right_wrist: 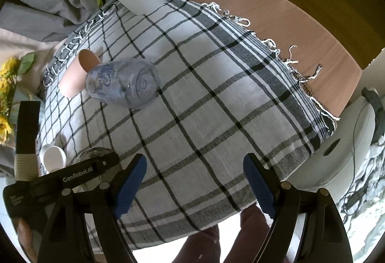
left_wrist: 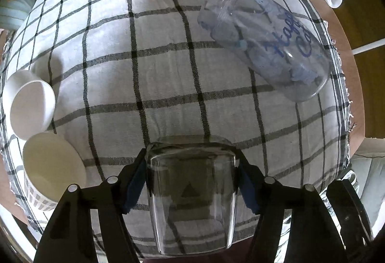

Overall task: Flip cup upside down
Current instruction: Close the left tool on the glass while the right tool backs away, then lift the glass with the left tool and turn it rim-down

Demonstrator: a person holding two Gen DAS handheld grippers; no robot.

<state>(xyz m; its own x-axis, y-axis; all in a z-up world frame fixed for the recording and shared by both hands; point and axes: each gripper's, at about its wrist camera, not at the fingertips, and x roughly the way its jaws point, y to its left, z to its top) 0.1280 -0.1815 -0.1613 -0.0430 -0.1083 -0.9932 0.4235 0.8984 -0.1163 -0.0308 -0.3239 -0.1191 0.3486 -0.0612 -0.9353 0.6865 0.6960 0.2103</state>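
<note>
Gripping clear glass [left_wrist: 192, 195] (empty), left jaws.

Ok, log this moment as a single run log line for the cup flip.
left gripper: shut on clear glass cup | right gripper: open, empty, above checked cloth | printed tumbler: on its side | flip: state unclear

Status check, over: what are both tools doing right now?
Left tool shut on clear glass cup. Right tool open, empty, above the checked cloth. Nothing blocking.
</note>
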